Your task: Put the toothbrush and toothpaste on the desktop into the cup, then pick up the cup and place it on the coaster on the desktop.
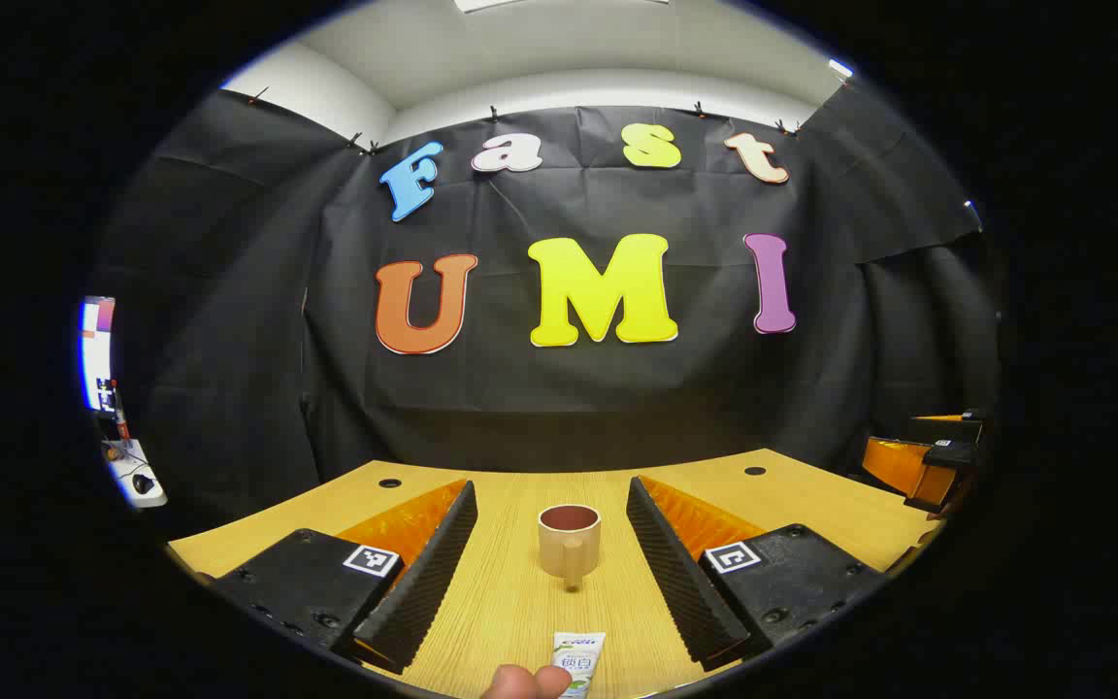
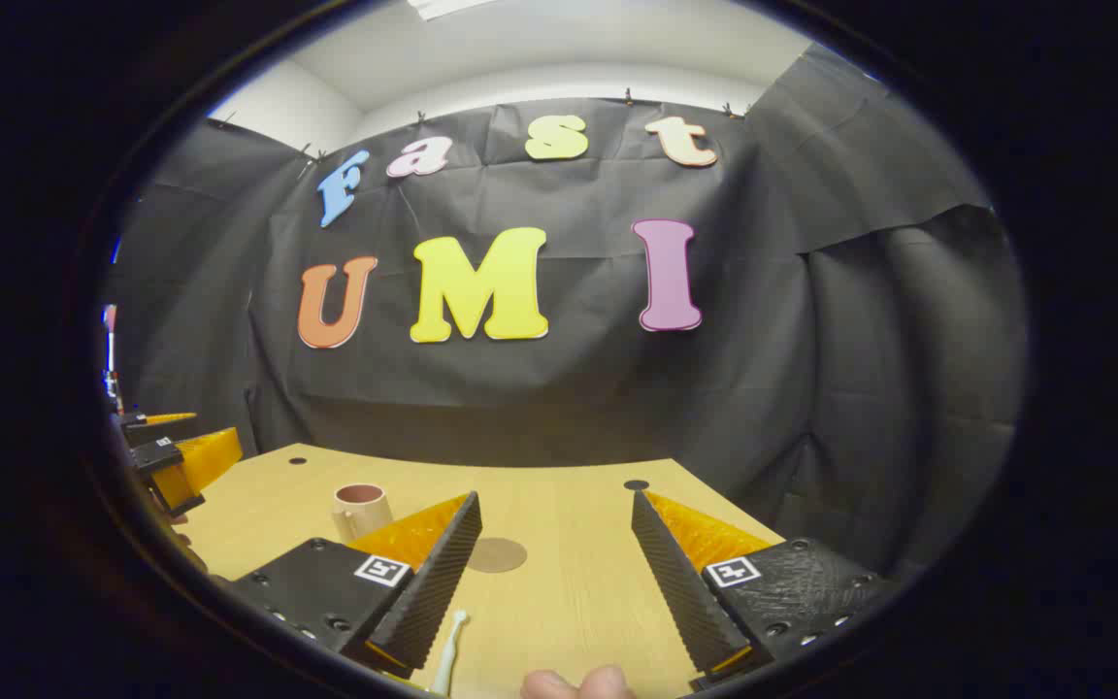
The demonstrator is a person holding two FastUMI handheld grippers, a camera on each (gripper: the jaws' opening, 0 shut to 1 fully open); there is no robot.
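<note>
Toothpaste lies on the desk low between the left gripper's wide-open jaws, with the cup upright farther ahead, centred between them. The right gripper also stands open; the toothbrush lies just beside its left finger, the coaster ahead between the fingers, the cup off to the left.

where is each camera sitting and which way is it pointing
Left gripper view: rides on the left gripper, low over the desk, facing the cup and toothpaste; a fingertip shows at the bottom.
Right gripper view: rides on the right gripper, facing the coaster, toothbrush near its left finger; fingertips below.
Shared: cup, desk, and each other's gripper at the edge.
</note>
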